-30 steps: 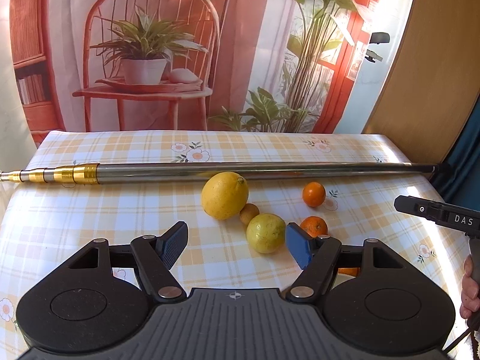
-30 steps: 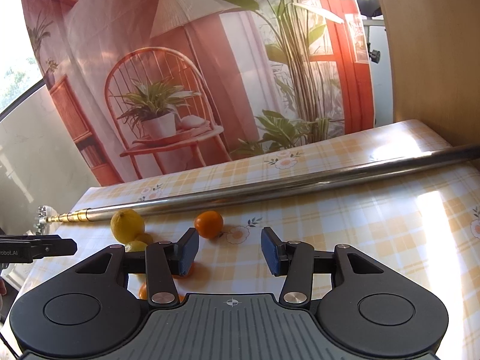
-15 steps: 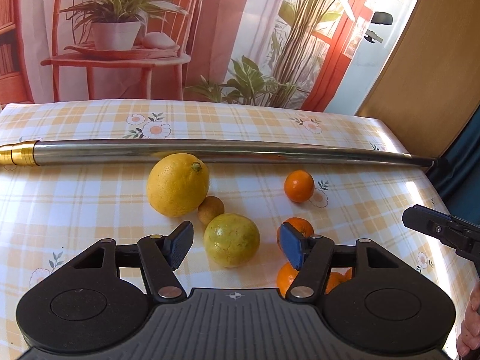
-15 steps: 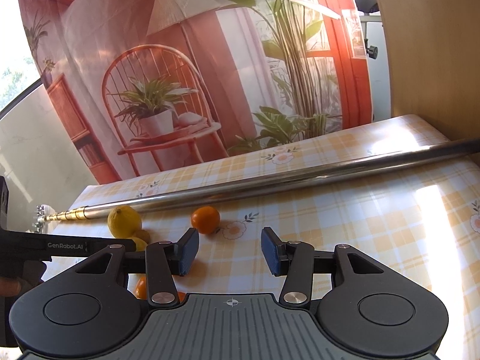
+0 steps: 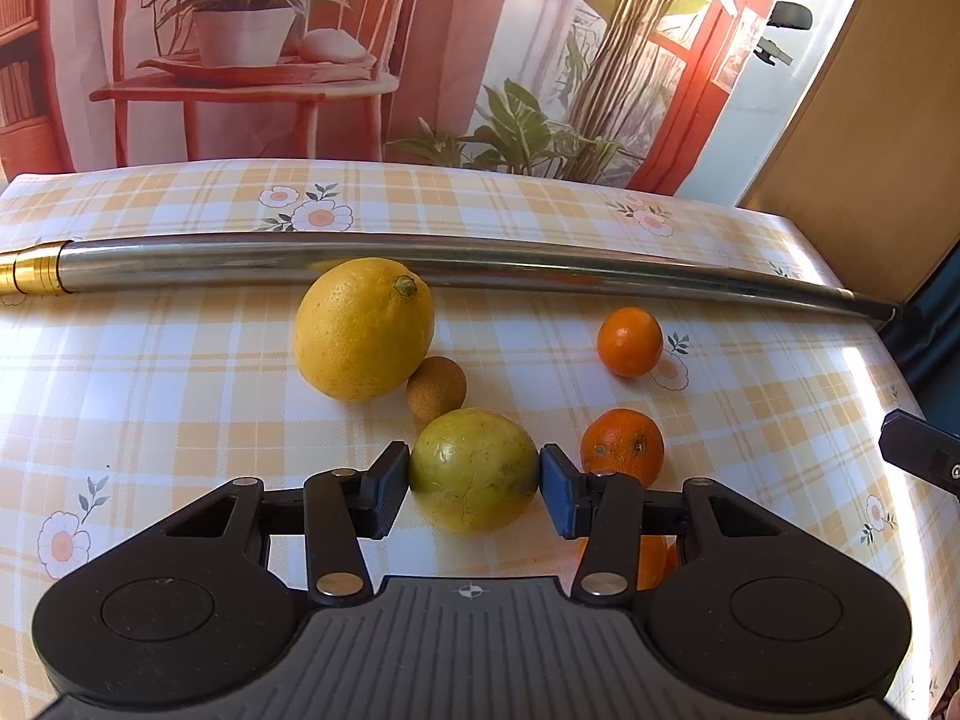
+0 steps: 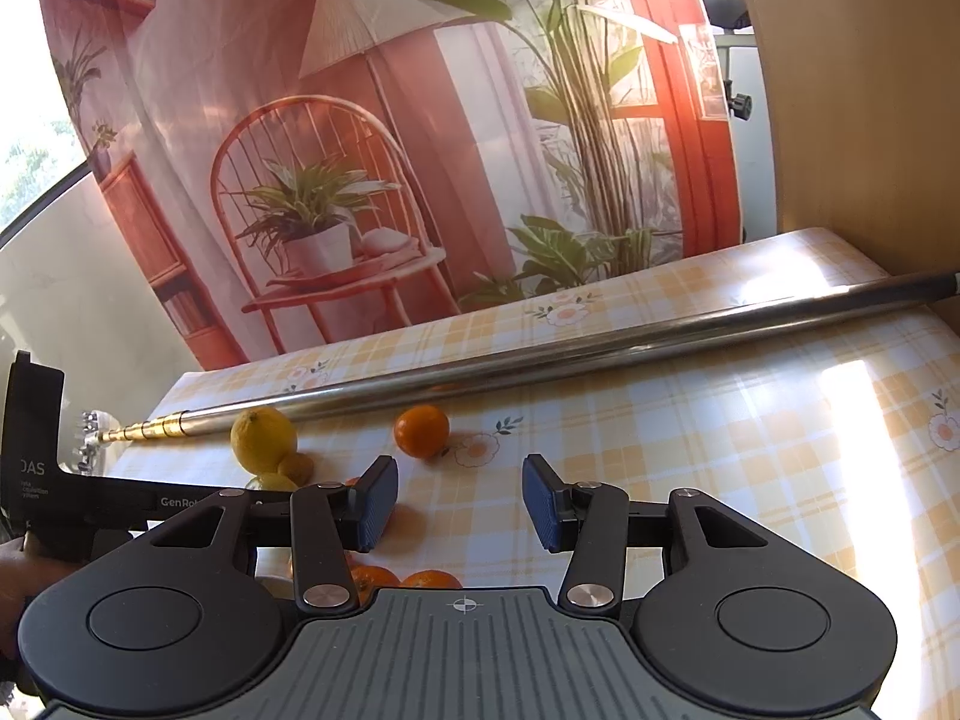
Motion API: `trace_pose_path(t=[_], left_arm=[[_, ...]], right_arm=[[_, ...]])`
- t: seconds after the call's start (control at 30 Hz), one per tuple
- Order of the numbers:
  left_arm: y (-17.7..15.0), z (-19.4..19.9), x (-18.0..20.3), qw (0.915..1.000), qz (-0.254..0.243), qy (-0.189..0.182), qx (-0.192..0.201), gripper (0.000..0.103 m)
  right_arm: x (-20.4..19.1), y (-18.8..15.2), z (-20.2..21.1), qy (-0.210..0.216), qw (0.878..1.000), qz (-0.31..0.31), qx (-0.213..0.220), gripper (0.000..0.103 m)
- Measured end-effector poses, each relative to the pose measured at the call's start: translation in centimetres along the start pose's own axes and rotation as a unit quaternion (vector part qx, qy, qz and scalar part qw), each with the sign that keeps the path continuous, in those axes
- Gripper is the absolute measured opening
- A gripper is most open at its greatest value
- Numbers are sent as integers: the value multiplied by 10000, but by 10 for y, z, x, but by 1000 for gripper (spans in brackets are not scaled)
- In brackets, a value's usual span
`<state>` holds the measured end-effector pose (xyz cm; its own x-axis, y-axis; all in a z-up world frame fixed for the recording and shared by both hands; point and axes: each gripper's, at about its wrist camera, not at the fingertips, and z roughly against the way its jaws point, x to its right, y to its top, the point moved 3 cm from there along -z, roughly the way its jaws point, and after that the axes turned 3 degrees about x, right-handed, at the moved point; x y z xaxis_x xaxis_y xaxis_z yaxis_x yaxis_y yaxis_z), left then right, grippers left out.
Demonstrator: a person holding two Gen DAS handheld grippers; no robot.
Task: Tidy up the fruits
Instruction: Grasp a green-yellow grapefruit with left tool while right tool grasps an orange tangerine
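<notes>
Item: our left tongs [image 5: 474, 489], wide a second ago, now pinch the greenish-yellow fruit [image 5: 473, 468] at lower centre on the worktop [image 5: 180, 408]. Our right tongs [image 6: 459, 501] stay spread, empty.

Left claw [image 5: 474, 495] boxed in: brown fruit [image 5: 436, 389] & lemon [image 5: 363, 328] ahead, orange [image 5: 622, 447] just right. Pole [image 5: 480, 267] bars far side. Table [image 6: 750, 450] before right claw [image 6: 459, 501] open.
</notes>
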<state>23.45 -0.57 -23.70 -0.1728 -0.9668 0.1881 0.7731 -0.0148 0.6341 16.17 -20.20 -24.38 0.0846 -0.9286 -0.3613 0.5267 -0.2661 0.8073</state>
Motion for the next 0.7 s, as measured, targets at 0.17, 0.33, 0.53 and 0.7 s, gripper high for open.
trace_pose_path(t=[0.17,0.33,0.53,0.7], left_arm=[[-5,26,3,9996,-168,-45,227,50],[-16,62,-4,9988,-34,-130,467,50],[-30,94,-20,9973,34,230,699,50],[-43,106,-40,9961,116,400,784,50]], right_arm=[[-3,-4,4,55,10000,-40,6,44],[-13,-5,10,98,9999,23,11,44],[-27,-7,19,118,9998,153,-30,43],[-42,-10,25,85,9992,376,-78,43]])
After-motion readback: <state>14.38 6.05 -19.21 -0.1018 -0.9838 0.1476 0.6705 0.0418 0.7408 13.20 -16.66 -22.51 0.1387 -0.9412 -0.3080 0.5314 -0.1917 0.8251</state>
